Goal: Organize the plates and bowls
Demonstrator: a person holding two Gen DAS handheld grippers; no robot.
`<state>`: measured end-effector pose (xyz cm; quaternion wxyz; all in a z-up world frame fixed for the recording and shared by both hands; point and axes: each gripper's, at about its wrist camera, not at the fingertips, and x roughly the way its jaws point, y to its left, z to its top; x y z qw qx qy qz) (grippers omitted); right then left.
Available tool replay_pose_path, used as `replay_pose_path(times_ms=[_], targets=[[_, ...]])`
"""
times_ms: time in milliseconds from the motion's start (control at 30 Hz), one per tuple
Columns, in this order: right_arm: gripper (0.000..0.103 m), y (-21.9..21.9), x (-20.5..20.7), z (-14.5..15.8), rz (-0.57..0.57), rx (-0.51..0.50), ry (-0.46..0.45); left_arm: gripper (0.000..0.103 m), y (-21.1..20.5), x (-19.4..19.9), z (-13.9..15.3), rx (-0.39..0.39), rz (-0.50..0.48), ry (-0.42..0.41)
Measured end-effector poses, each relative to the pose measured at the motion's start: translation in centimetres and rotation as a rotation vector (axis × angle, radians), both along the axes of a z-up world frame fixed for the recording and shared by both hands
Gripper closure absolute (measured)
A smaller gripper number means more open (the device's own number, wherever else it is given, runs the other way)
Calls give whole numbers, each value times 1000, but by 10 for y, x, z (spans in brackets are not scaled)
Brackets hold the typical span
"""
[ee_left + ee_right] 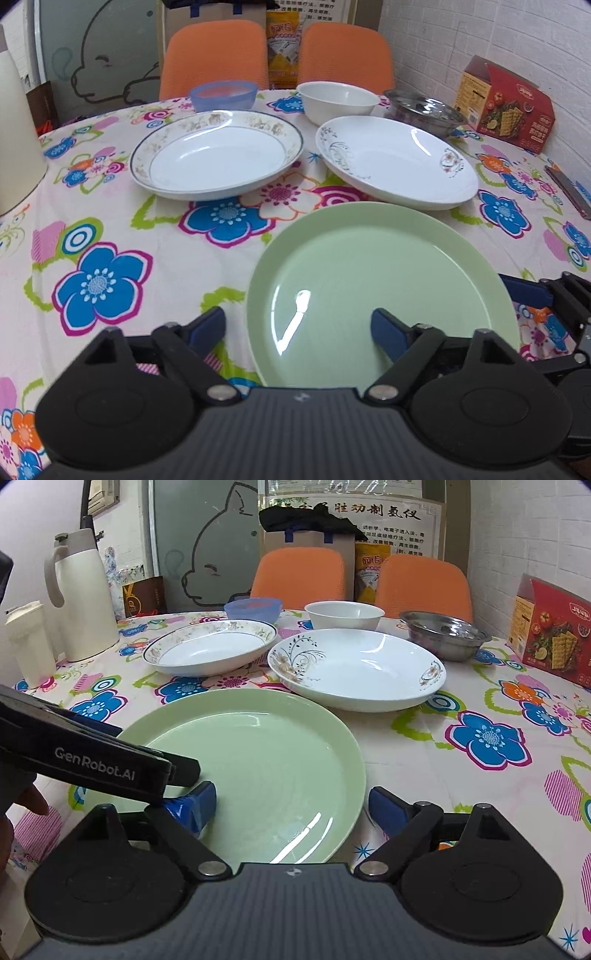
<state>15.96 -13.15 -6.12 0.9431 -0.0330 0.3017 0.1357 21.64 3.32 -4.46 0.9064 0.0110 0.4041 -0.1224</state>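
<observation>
On the flowered tablecloth (491,701), far left, stand a cream jug (83,602) and a smaller cream container (27,642). Next comes the left gripper (298,328), its jaws spread wide and holding nothing — one blue pad (208,326) over the cloth, the other over the green plate (369,284). That plate lies flat at the near edge of the table. The right gripper (291,806) is released too, straddling the plate's right rim.

Behind the green plate sit two deep white plates side by side: a gold-rimmed one (218,155) on the left, a flower-sprig one (395,162) on the right, its near edge just beside the green plate. Along the back row — a blue bowl (223,94), a white bowl (338,99), a steel bowl (424,110). A red cracker box (506,107) stands far right, two orange chairs (218,55) beyond.
</observation>
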Motion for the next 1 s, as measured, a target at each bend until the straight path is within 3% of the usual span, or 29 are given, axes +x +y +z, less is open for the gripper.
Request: replay_pose_path(times_ms=[100, 167, 300, 700, 1000], targets=[[31, 5, -1, 3, -6, -5, 6, 38, -2, -2, 1, -2, 3, -5], [31, 6, -1, 4, -21, 5, 13, 45, -1, -3, 3, -19, 3, 5], [30, 18, -10, 14, -24, -21, -24, 46, 12, -11, 12, -57, 28, 0], [30, 103, 10, 17, 171, 17, -34, 46, 105, -18, 18, -25, 256, -14], [30, 112, 18, 10, 145, -8, 8, 45, 114, -1, 5, -49, 227, 18]])
